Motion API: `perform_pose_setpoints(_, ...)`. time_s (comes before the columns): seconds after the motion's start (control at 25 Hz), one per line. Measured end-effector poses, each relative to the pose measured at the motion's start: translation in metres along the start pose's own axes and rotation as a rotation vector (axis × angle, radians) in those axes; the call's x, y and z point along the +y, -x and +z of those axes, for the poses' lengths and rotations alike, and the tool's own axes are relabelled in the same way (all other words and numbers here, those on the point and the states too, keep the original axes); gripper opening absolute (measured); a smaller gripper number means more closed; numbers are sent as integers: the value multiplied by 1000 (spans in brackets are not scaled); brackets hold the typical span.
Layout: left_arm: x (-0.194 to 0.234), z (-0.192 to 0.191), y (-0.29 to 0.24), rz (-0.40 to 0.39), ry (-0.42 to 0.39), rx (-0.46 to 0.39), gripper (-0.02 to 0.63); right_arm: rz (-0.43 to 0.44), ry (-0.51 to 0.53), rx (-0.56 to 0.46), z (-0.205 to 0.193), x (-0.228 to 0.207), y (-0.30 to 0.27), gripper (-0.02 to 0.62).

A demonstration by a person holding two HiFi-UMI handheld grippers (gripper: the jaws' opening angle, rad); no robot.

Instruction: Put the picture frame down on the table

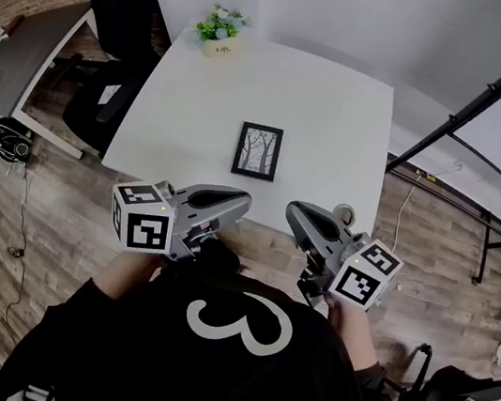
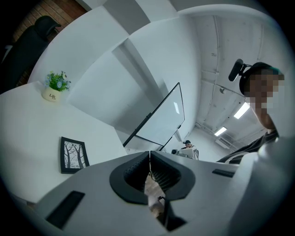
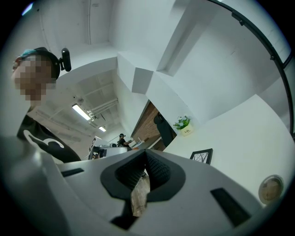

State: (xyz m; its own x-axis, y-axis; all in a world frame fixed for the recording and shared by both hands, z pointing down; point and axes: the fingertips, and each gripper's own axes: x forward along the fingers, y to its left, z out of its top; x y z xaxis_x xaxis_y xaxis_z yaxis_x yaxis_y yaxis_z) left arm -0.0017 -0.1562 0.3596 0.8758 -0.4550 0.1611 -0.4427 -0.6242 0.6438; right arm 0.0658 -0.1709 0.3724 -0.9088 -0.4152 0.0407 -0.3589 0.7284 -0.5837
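The picture frame (image 1: 258, 151), black with a drawing of bare trees, lies flat on the white table (image 1: 341, 115), near the middle of its near half. It also shows in the left gripper view (image 2: 73, 155) and, small, in the right gripper view (image 3: 202, 156). My left gripper (image 1: 234, 203) hovers at the table's near edge, jaws shut with nothing between them (image 2: 150, 154). My right gripper (image 1: 298, 214) is level with it, to the right, also shut and empty (image 3: 145, 152). Both are held close to my body, apart from the frame.
A small pot of flowers (image 1: 220, 33) stands at the table's far edge. A small round object (image 1: 344, 212) sits by the near right corner. A black chair (image 1: 119, 20) and a grey desk (image 1: 22, 61) are on the left, and a black rail (image 1: 475, 109) on the right.
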Motion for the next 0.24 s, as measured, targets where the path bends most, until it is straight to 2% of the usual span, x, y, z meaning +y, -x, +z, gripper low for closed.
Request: perform_pose_setpoints(0.24, 6, 2, -3, 10, -18, 11, 20, -17, 26, 13, -3, -7, -2, 23)
